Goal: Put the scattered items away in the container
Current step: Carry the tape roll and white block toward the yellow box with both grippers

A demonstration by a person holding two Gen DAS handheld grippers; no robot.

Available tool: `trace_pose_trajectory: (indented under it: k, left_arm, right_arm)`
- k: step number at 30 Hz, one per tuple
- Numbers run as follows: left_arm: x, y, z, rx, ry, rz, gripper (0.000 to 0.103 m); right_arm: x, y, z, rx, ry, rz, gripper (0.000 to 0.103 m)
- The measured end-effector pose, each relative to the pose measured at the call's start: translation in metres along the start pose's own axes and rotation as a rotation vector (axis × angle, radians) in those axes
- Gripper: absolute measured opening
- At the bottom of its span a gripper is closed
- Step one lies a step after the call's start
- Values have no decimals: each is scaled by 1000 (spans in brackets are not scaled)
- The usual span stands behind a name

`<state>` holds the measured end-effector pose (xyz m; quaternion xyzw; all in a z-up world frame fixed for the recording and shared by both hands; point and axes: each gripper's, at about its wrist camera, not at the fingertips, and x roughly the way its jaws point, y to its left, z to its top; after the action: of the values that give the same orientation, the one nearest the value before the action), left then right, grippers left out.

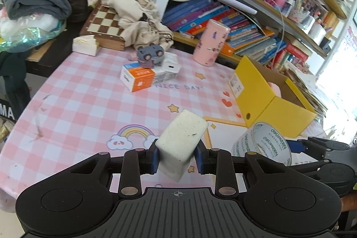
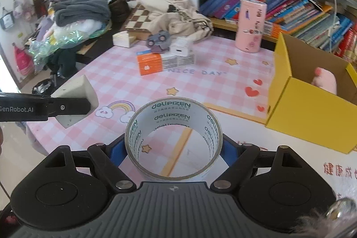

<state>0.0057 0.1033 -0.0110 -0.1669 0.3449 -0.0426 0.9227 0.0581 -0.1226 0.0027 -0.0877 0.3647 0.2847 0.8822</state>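
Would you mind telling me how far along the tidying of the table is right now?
Done: one pink soft item already lies in the yellow box. In hand: the left gripper is clamped on a white block, and the right gripper grips a tape roll; neither is in the box yet. Left on the table: the orange-and-white carton, white charger, grey toy and pink canister.
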Motion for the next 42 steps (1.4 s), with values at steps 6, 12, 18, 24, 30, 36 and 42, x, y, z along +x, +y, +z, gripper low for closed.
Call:
trace_pose_trajectory:
  k: [6,12,18,24,30,36,42]
  left_arm:
    - [9,-5,-1,12,24,-57,29]
    - [17,-11,-1,22,42,-92,29]
    - [25,-17,-1,30,59,-113,29]
    - [33,-27,2,56,73,-129,29]
    - [38,-38,4,79,81,-135,29]
    - [41,-48,5,94,86,-142,29]
    - [46,-61,5,118,101,-154,29]
  right_arm:
    - [-5,-4,-5,13,14,-43,82]
    - [-8,-11,-9,35,34,-80,82]
    - [-10,-16,-14,47,50,-102,82]
    - [-13,-28,-16,76,47,-121,82]
    - [-17,-37,-18,99,39,-130,82]
    - [-21,-46,-21,113,38,-137,82]
    - [-27,-57,-26,147,34,-152,82]
